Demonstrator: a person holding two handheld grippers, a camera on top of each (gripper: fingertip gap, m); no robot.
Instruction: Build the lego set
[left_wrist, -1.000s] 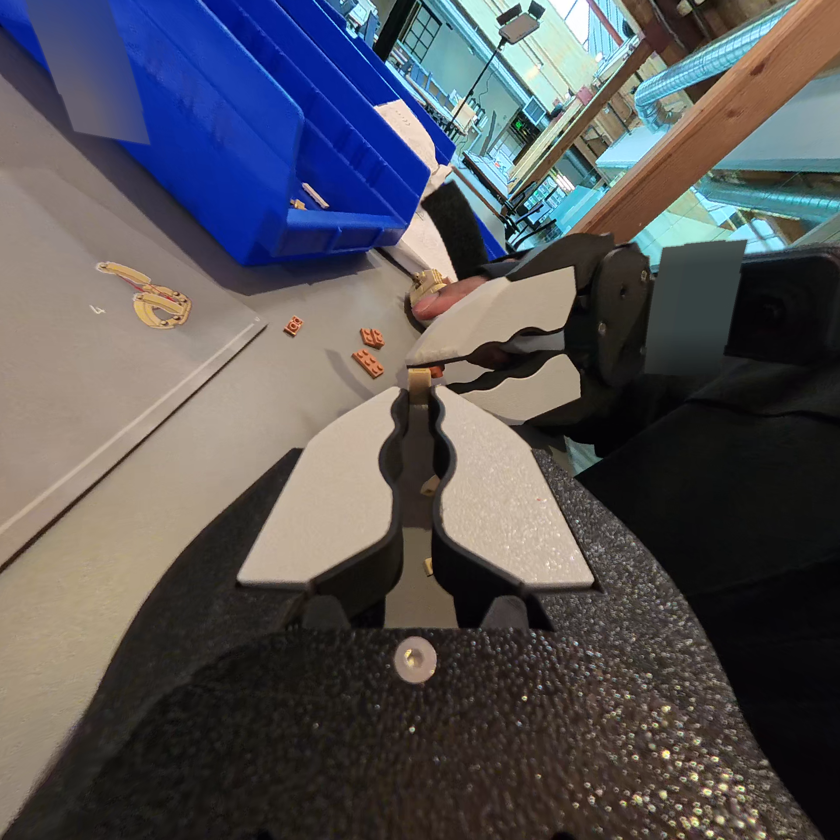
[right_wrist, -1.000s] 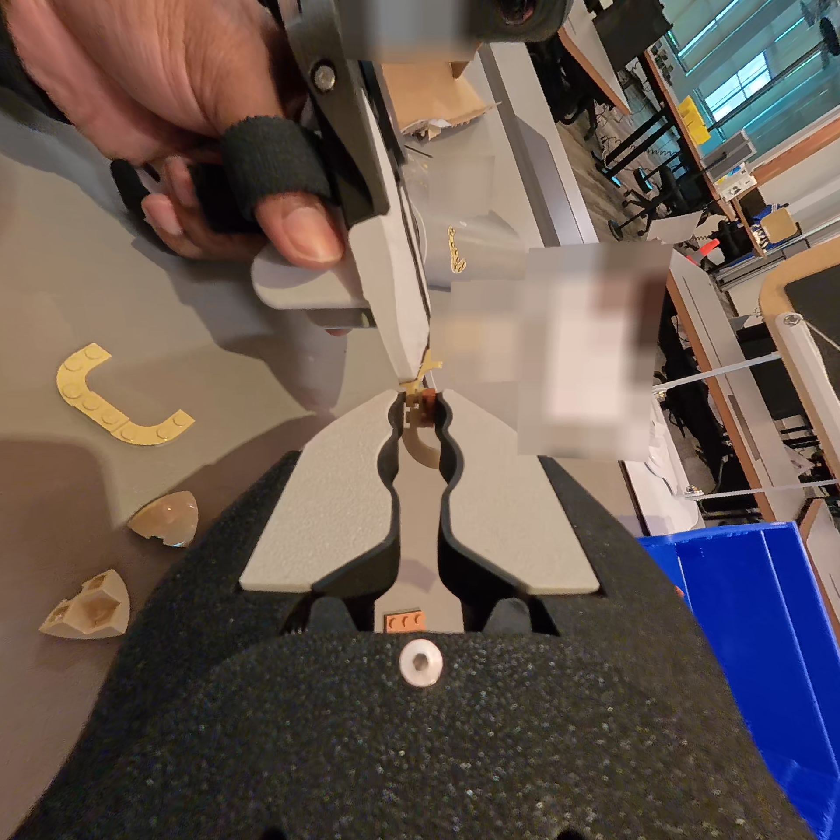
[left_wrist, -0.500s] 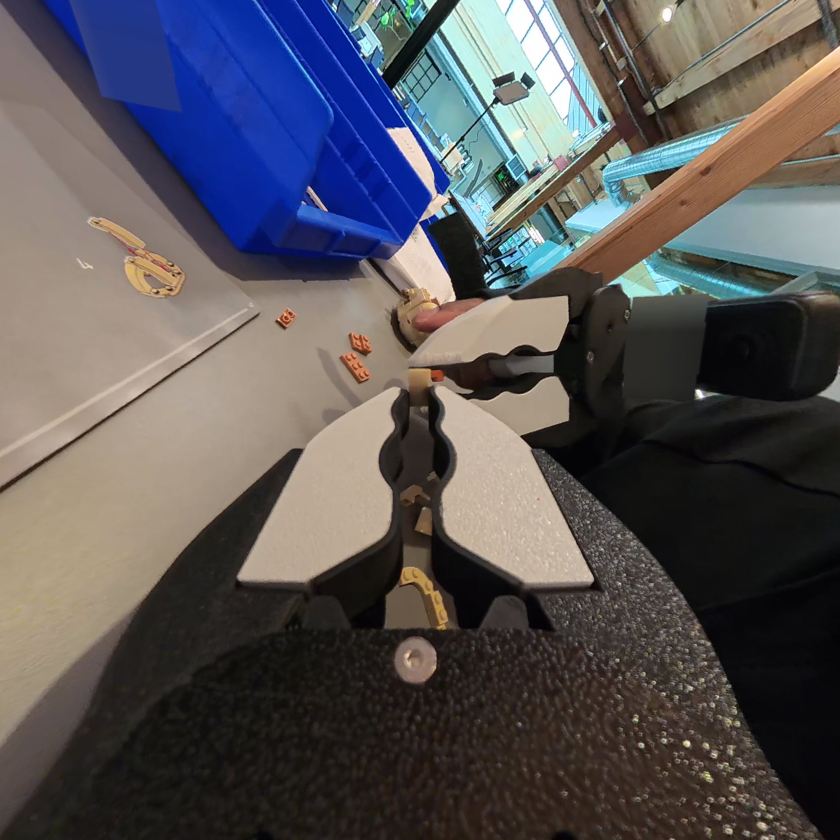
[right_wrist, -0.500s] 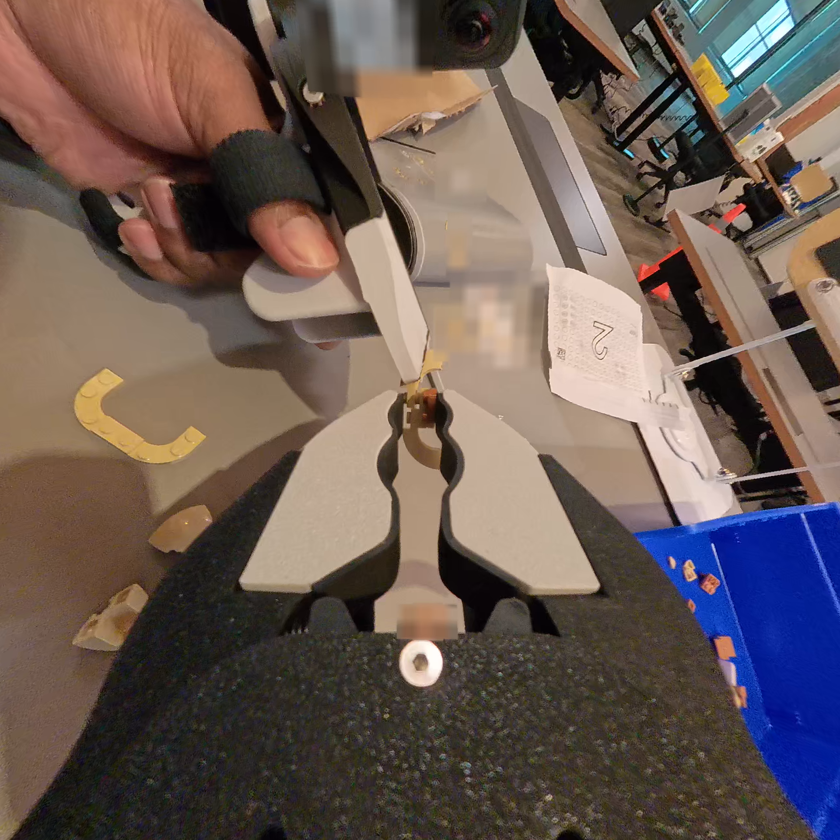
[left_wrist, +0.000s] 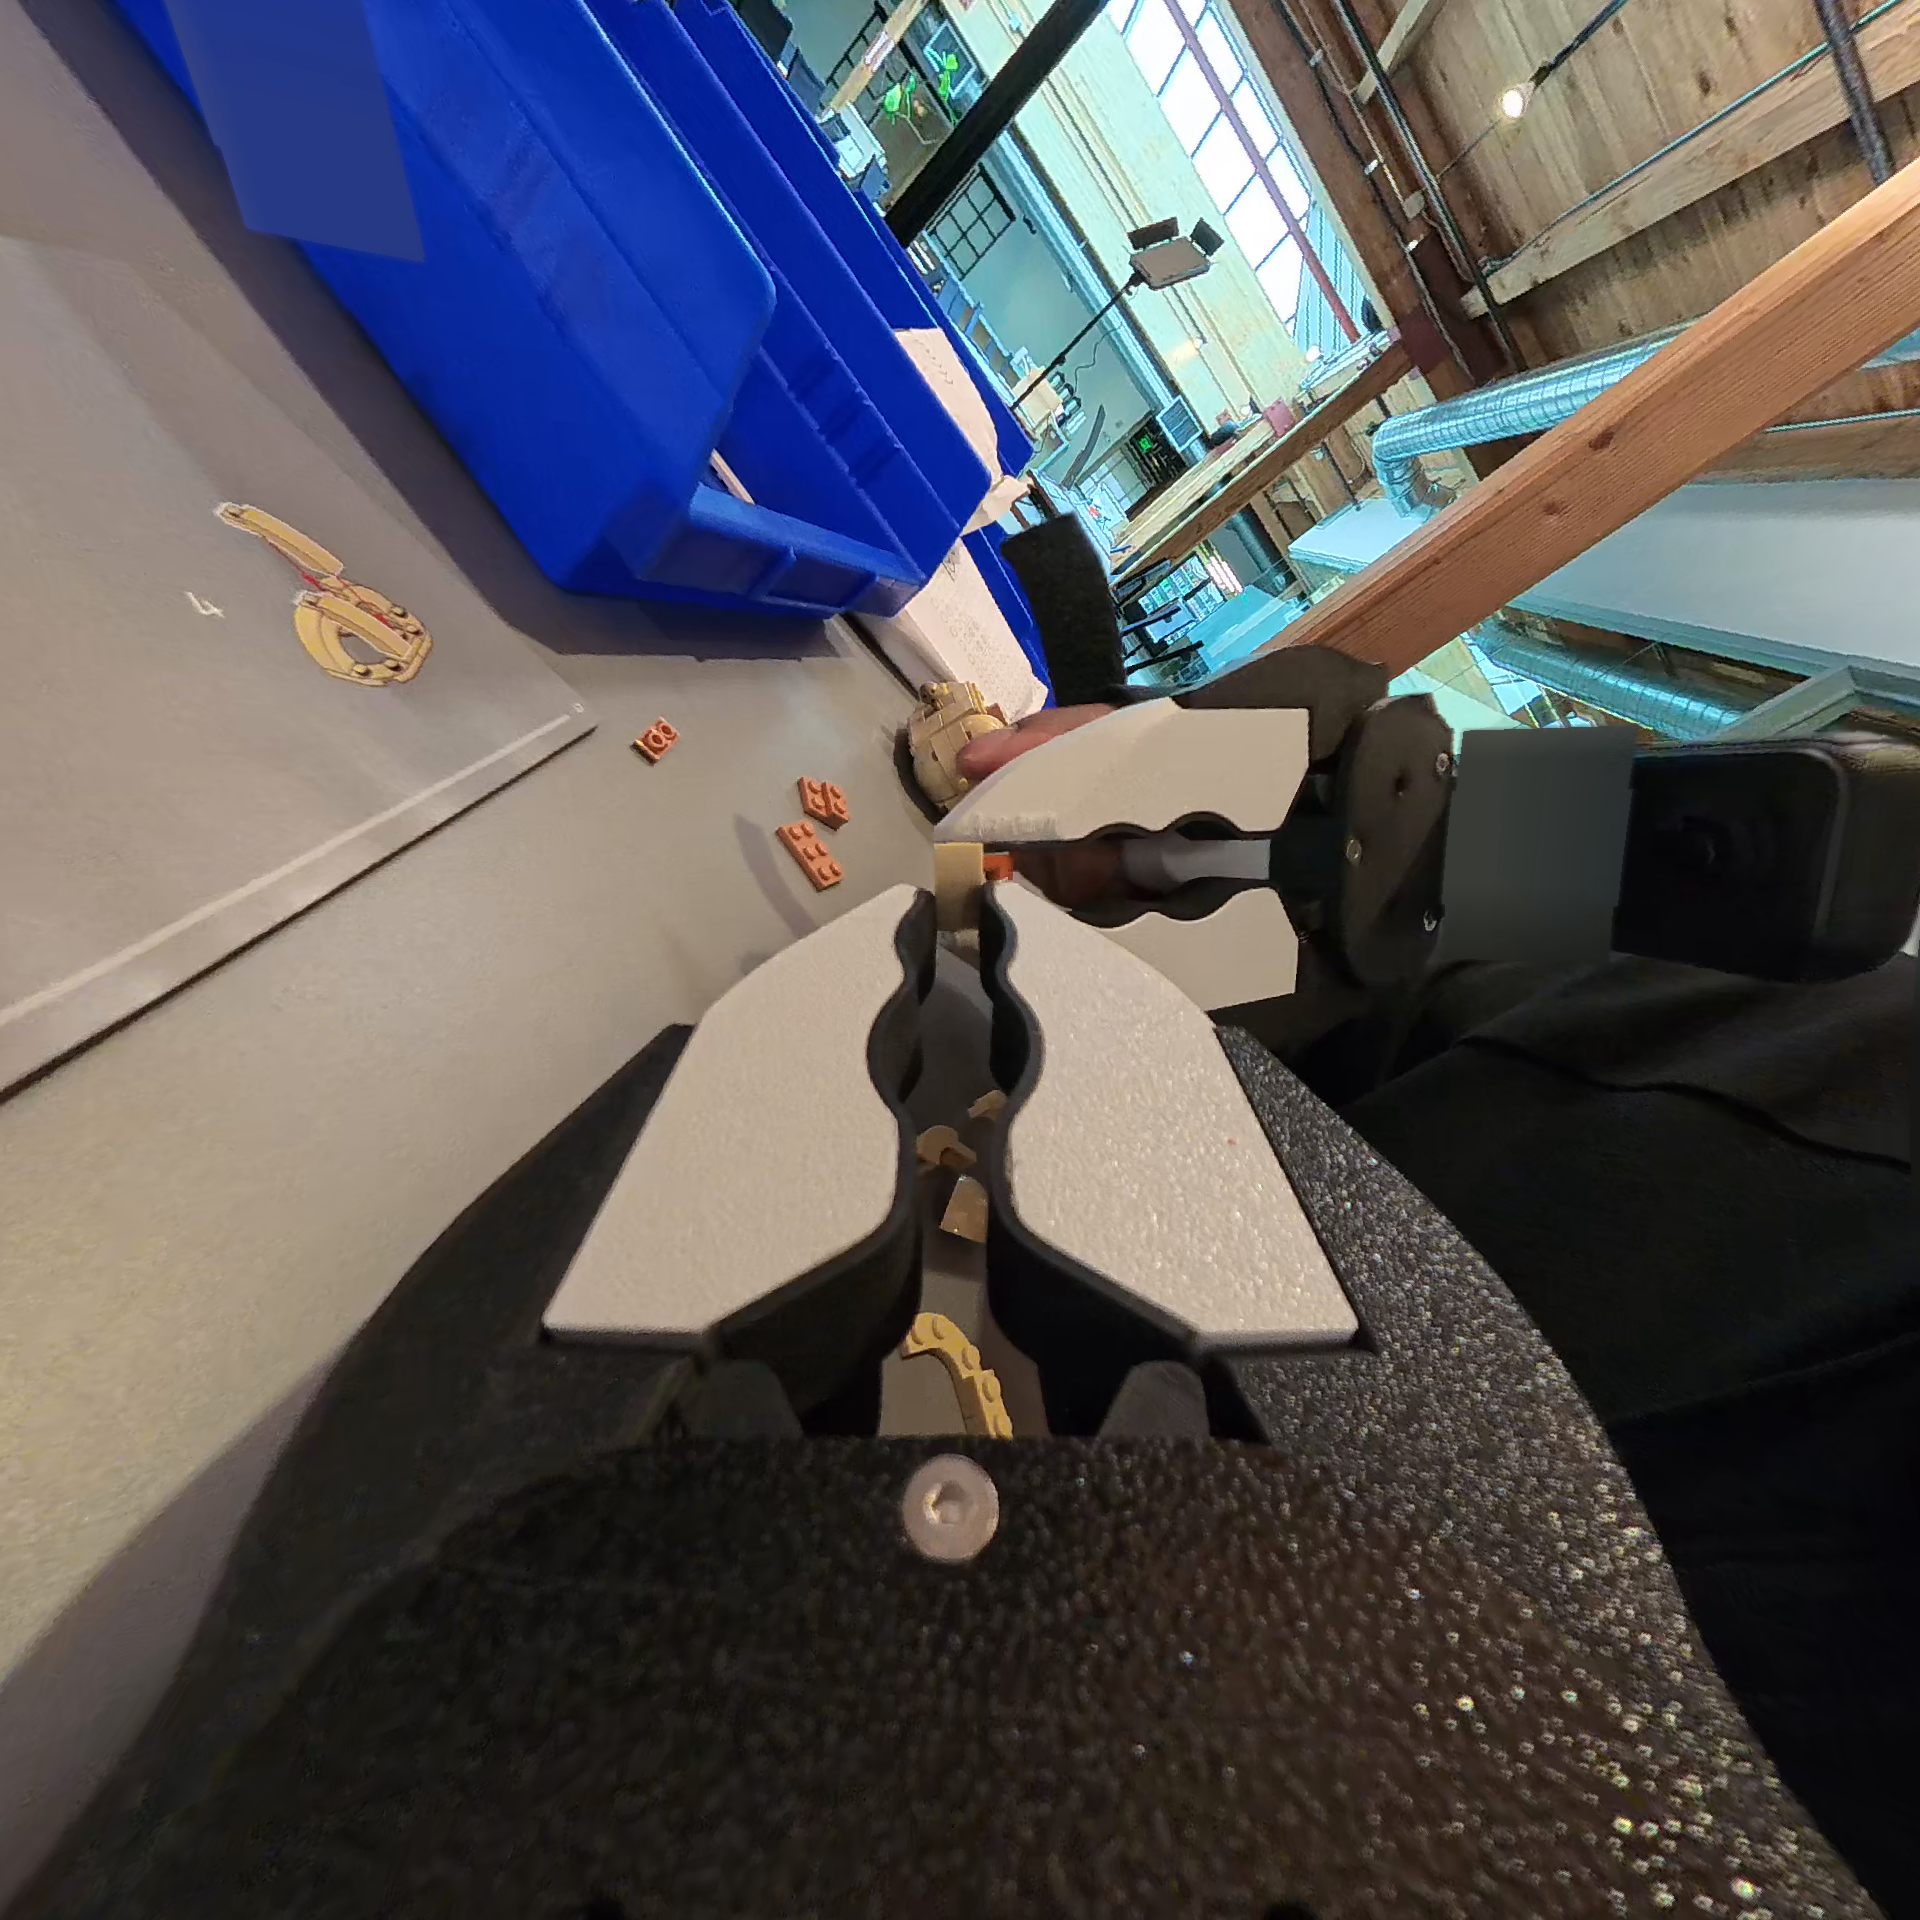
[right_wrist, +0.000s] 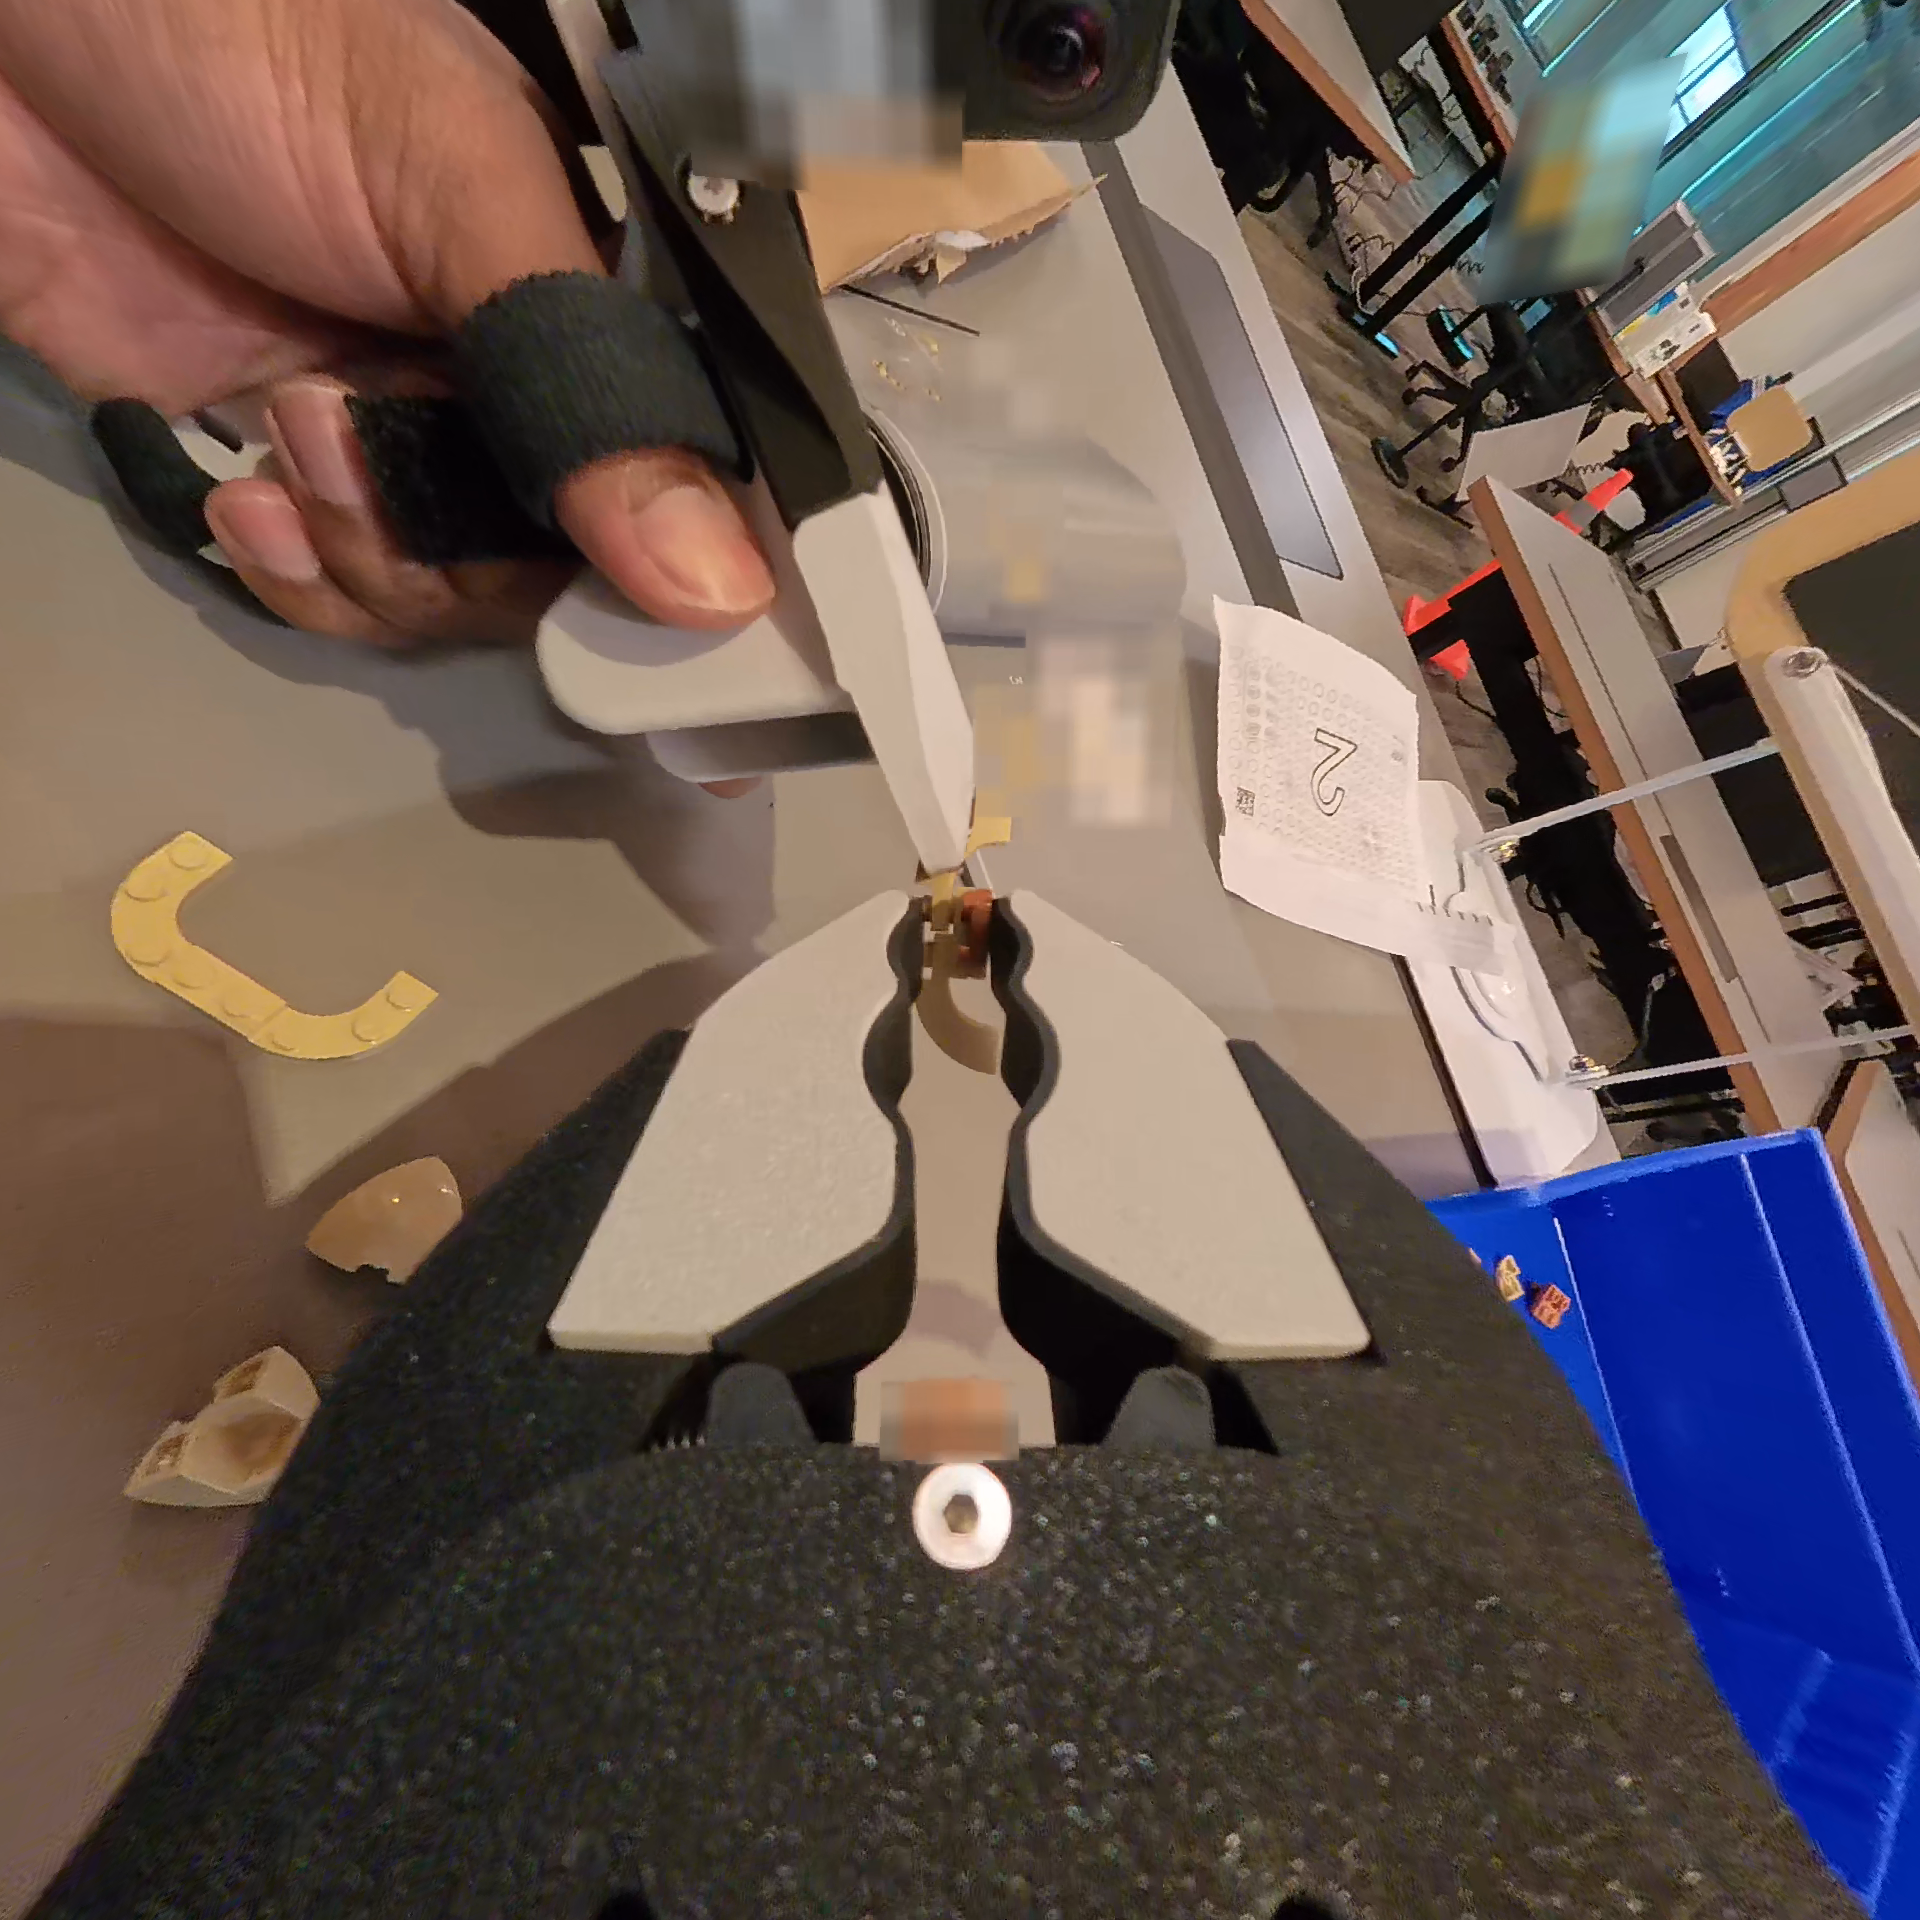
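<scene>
Lego pieces sit pinched at the tips of both tools: the left hand-held gripper has its fingers drawn nearly together on a small tan lego piece, and the right hand-held gripper is likewise narrowed onto a tan curved lego piece with a reddish-brown brick on it. The two tips meet at a right angle, so the held pieces touch each other above the grey surface.

Left of the left hand-held gripper lies a grey instruction sheet, with blue plastic bins beyond it. Just ahead and to the left of its tips, three small orange lego plates lie loose, and a tan rounded lego assembly stands farther on.

In the right wrist view, a yellow U-shaped lego plate and two tan rounded lego shells lie left of the right hand-held gripper. A person's hand with black finger straps grips the left tool. A white printed paper slip lies ahead to the right, and a blue bin stands at the right edge.
</scene>
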